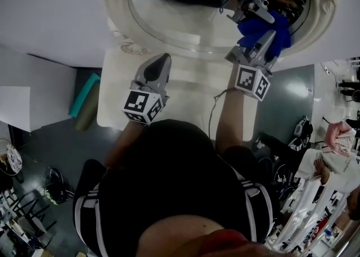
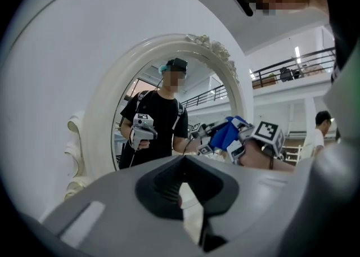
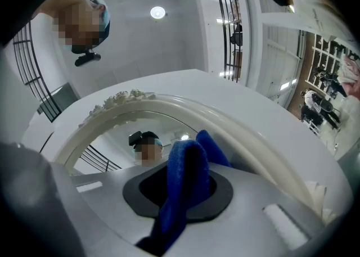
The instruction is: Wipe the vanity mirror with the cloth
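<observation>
**Head view.** Your right gripper [image 1: 260, 41] is clamped on the blue cloth [image 1: 265, 28]. The cloth meets its own reflection low on the right of the mirror [image 1: 180, 19], so it appears to be touching the glass just inside the white frame. Your left gripper [image 1: 160, 60] has its jaws drawn together with nothing between them. It hangs over the white table [image 1: 112, 104], short of the mirror.

**Relation governing the next stroke.** The mirror stands upright ahead of you, and its oval appears to run up and down. The cloth sits at the oval's lower right edge, so the uncovered glass lies to the left of the cloth and upward. The right hand is the nearer one and already has the cloth at the glass, which suggests a sweep leftward across the glass.

**Left gripper view.** Here the mirror [image 2: 169, 70] is seen from the side, with the cloth [image 2: 228, 135] and the right gripper [image 2: 244, 140] at its right rim. The closed left gripper [image 2: 183, 194] fills the foreground.

**Right gripper view.** The cloth [image 3: 183, 183] stands folded between the jaws of the right gripper [image 3: 180, 199], with the curved frame of the mirror [image 3: 140, 124] just beyond. This view confirms the grip, but it does not show where on the glass the cloth lies.
</observation>
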`<act>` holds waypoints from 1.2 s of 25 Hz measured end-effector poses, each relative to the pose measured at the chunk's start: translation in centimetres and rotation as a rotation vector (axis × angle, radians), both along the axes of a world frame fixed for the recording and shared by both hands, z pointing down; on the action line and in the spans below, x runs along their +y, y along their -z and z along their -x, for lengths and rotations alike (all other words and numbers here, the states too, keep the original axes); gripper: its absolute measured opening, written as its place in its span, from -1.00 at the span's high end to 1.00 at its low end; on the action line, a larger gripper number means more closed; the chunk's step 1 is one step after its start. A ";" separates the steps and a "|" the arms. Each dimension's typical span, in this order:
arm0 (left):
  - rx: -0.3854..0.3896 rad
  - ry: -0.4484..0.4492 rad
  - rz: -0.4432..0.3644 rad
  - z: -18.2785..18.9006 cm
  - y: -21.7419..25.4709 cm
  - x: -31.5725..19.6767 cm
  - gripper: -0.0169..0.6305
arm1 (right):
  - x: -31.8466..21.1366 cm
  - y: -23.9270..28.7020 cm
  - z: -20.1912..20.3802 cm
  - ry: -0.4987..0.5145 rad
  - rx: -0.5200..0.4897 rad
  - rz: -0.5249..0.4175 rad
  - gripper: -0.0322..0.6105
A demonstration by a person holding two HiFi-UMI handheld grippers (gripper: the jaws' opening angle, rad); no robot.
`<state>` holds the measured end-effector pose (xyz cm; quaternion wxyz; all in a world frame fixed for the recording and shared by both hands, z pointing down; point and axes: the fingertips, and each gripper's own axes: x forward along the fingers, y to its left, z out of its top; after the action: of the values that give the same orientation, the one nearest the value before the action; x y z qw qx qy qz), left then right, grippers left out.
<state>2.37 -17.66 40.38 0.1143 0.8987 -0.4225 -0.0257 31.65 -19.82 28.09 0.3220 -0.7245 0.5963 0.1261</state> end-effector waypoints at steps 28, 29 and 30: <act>0.037 0.046 -0.011 5.5 0.2 0.5 0.92 | -3.5 4.8 15.5 0.078 0.268 0.018 0.77; 0.037 0.051 -0.011 5.8 0.2 0.6 0.92 | -3.7 4.8 16.4 0.084 0.281 0.022 0.77; 0.037 0.057 -0.011 6.1 0.3 0.6 0.92 | -3.9 4.8 17.1 0.091 0.291 0.025 0.77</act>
<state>-3.74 -17.03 40.11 0.1166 0.8862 -0.4459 -0.0478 14.51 -23.73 23.29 0.2287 -0.6747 0.6703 0.2077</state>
